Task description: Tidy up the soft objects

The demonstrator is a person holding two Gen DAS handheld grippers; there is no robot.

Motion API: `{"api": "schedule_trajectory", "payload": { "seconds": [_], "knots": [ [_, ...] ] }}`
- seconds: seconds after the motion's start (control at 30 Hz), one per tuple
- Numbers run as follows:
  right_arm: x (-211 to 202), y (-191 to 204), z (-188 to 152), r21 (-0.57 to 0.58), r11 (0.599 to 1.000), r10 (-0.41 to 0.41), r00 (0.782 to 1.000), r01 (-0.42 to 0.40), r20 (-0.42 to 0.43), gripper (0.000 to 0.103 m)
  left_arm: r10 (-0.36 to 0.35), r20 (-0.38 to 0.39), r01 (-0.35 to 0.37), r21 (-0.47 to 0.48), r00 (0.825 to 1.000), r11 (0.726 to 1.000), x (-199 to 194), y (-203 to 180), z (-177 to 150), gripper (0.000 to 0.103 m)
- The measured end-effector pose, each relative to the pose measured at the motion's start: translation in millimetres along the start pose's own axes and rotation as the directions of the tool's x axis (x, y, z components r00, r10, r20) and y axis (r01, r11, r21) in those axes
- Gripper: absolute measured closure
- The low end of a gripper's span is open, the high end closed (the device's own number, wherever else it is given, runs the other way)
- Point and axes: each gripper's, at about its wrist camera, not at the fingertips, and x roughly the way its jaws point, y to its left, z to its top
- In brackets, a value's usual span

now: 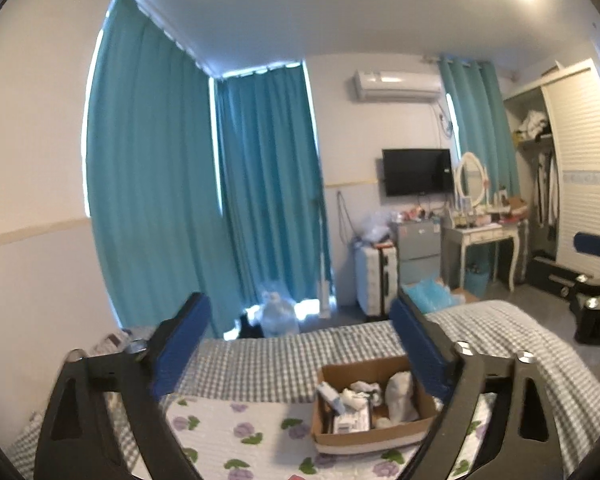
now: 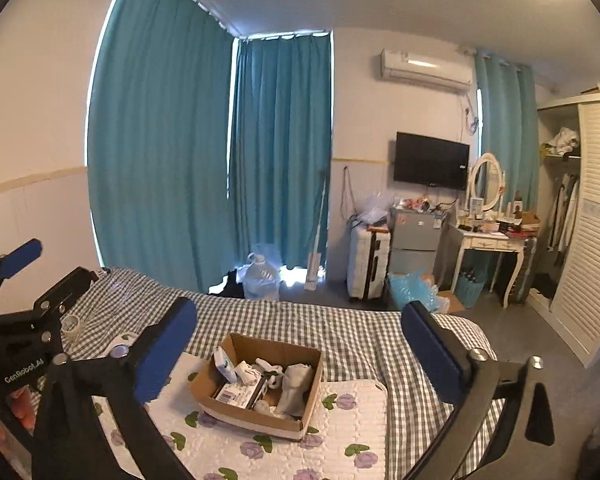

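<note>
Both the left gripper [image 1: 300, 344] and right gripper [image 2: 300, 352] hover spread and empty above the bed [image 2: 340, 328]. On the floral pad [image 2: 340, 432], mid-bed, sits an open cardboard box [image 2: 260, 420] holding pale soft objects [image 2: 296, 388] and packets. These look light and limp, best pinched at a bunched fold.

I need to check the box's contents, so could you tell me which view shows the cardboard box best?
The right wrist view: the cardboard box sits unobstructed between the open fingers. In the left wrist view, one finger overlaps its corner.
</note>
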Motion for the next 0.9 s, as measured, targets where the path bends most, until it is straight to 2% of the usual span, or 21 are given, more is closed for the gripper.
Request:
{"api": "schedule_trajectory", "payload": {
  "seconds": [0.13,0.37,0.57,0.63,0.77,0.9],
  "knots": [
    [-5.4,-1.2,-26.9,0.034,0.999,0.031,0.999,-0.031,0.016,0.000,0.006,0.028,-0.006,0.001,1.000,1.000,-3.7,-2.8,-29.1,0.000],
    [27.0,2.2,-90.0,0.021,0.999,0.037,0.999,-0.037,0.032,0.000,-0.031,-0.050,0.029,-0.040,0.998,0.999,24.8,-7.3,-79.5,0.000],
    [76.1,0.7,-146.0,0.030,0.998,0.050,0.997,-0.048,-0.052,0.000,-0.050,-0.173,0.046,-0.025,0.984,0.999,57.3,-22.4,-122.6,0.000],
    [89.1,-1.2,-159.8,0.040,0.998,0.057,0.995,-0.054,-0.084,0.000,-0.048,-0.192,0.046,-0.013,0.980,0.999,62.7,-26.1,-132.2,0.000],
    [103.6,-2.7,-172.0,0.048,0.997,0.057,0.992,-0.052,-0.114,0.000,-0.048,-0.210,0.045,-0.019,0.976,0.999,65.6,-25.6,-140.1,0.000],
    [103.1,-2.8,-171.6,0.047,0.998,0.054,0.993,-0.049,-0.105,0.000,-0.060,-0.221,0.052,-0.042,0.973,0.998,65.6,-21.6,-144.6,0.000]
  ]
}}
